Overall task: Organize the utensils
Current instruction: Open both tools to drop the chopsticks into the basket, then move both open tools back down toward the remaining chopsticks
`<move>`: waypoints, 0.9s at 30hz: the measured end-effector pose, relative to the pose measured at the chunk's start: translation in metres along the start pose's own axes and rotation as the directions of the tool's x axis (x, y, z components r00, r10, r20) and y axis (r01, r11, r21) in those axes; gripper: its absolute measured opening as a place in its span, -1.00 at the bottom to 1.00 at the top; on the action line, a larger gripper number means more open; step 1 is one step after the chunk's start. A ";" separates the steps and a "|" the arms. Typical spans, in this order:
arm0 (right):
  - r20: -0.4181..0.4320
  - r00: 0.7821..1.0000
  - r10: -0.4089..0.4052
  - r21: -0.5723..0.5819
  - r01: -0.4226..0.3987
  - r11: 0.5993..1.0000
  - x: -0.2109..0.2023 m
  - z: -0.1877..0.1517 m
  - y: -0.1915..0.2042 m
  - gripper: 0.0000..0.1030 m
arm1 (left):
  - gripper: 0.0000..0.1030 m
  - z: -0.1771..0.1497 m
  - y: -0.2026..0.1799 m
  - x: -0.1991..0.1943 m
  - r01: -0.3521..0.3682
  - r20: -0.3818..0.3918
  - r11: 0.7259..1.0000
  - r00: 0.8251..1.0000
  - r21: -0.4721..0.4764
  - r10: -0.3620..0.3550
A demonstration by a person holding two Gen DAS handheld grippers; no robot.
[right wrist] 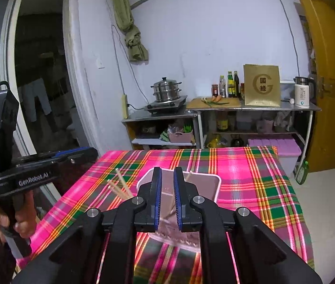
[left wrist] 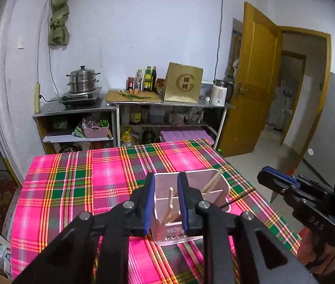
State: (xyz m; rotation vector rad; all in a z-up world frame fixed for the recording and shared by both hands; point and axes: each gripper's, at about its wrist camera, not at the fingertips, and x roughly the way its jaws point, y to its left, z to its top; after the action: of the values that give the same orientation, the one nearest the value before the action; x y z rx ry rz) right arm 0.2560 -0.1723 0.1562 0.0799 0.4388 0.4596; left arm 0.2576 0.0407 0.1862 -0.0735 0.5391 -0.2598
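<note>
A pale pink utensil holder [left wrist: 192, 203] stands on the plaid tablecloth [left wrist: 110, 172], with wooden chopsticks [left wrist: 212, 181] leaning in its compartments. My left gripper [left wrist: 166, 203] hovers just above and in front of it, jaws a hand's width apart and empty. In the right wrist view the holder [right wrist: 203, 184] is behind my right gripper [right wrist: 167, 198], whose jaws stand narrowly apart with nothing clearly between them. More chopsticks [right wrist: 120, 184] stick up at the holder's left. A thin dark stick [left wrist: 238, 197] lies on the cloth to the holder's right.
The other gripper shows at each view's edge: the right one [left wrist: 285, 189] and the left one [right wrist: 49, 163]. Behind the table stand metal shelves [left wrist: 129, 108] with a steamer pot [left wrist: 83, 79], bottles, a gold box and a kettle. A yellow door [left wrist: 250, 82] is open at right.
</note>
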 end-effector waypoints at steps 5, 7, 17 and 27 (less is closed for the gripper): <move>0.023 1.000 -0.002 -0.018 0.002 1.000 -0.035 -0.019 0.004 -0.80 | -0.54 -0.021 -0.005 -0.031 0.008 0.033 1.000 0.999 -0.006 -0.007; 0.026 1.000 -0.002 -0.010 0.002 1.000 -0.046 -0.028 0.003 -0.80 | -0.53 -0.033 -0.007 -0.041 0.005 0.038 1.000 0.999 -0.013 -0.005; -0.033 0.999 0.025 0.000 -0.025 1.000 -0.081 -0.079 0.003 -0.80 | -0.52 -0.093 -0.026 -0.061 0.035 0.002 0.999 0.999 -0.015 -0.035; -0.106 0.994 0.022 0.066 -0.015 0.998 -0.095 -0.130 -0.010 -0.80 | -0.52 -0.158 -0.035 -0.062 0.060 -0.074 0.997 0.995 -0.047 -0.063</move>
State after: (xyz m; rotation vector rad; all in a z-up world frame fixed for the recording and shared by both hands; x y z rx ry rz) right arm 0.1275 -0.2265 0.0742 0.1227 0.5584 0.4693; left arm 0.1171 0.0227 0.0862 -0.1241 0.6189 -0.3114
